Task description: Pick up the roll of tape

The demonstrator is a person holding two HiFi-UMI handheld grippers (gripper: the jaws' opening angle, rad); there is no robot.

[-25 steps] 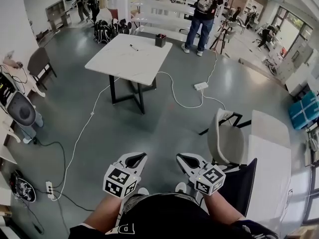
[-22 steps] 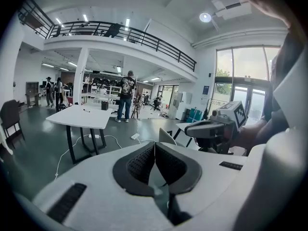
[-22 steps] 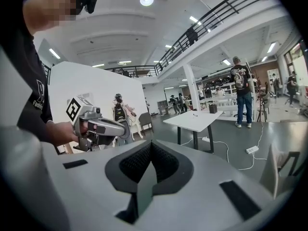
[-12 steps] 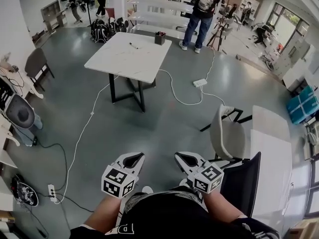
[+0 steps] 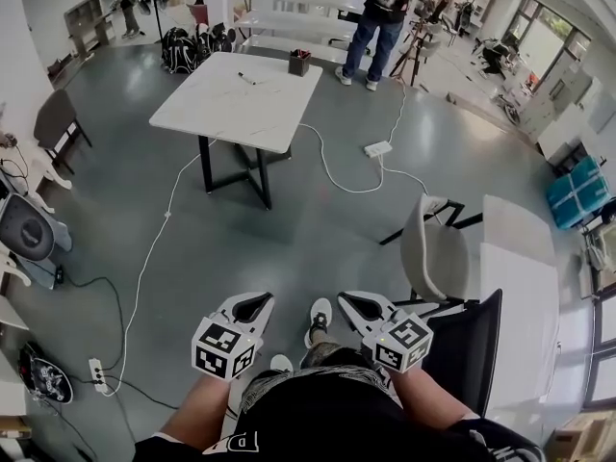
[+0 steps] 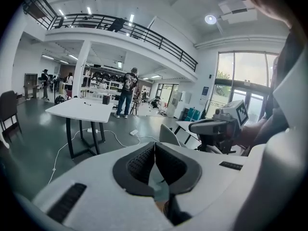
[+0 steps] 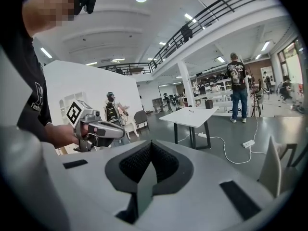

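No roll of tape shows in any view. My left gripper [image 5: 256, 302] [image 6: 154, 146] and right gripper [image 5: 352, 302] [image 7: 150, 146] are held side by side in front of my body, over the grey floor. Both have their jaws shut with nothing between the pads. A white square table [image 5: 241, 94] [image 6: 79, 110] [image 7: 192, 115] stands well ahead of them, carrying a dark container [image 5: 299, 62] and a small pen [image 5: 247, 79]. In the left gripper view the right gripper [image 6: 219, 126] appears on the right; in the right gripper view the left gripper [image 7: 103, 129] appears on the left.
A pale chair [image 5: 435, 258] and a black chair back [image 5: 467, 349] stand close on my right beside a long white table [image 5: 520, 287]. White cables [image 5: 154, 248] and a power strip [image 5: 377, 148] lie on the floor. A person [image 5: 380, 17] stands beyond the table.
The view has shifted forward over the floor, and a shoe has stepped into sight between the grippers. Both grippers stay shut in the same side-by-side pose.
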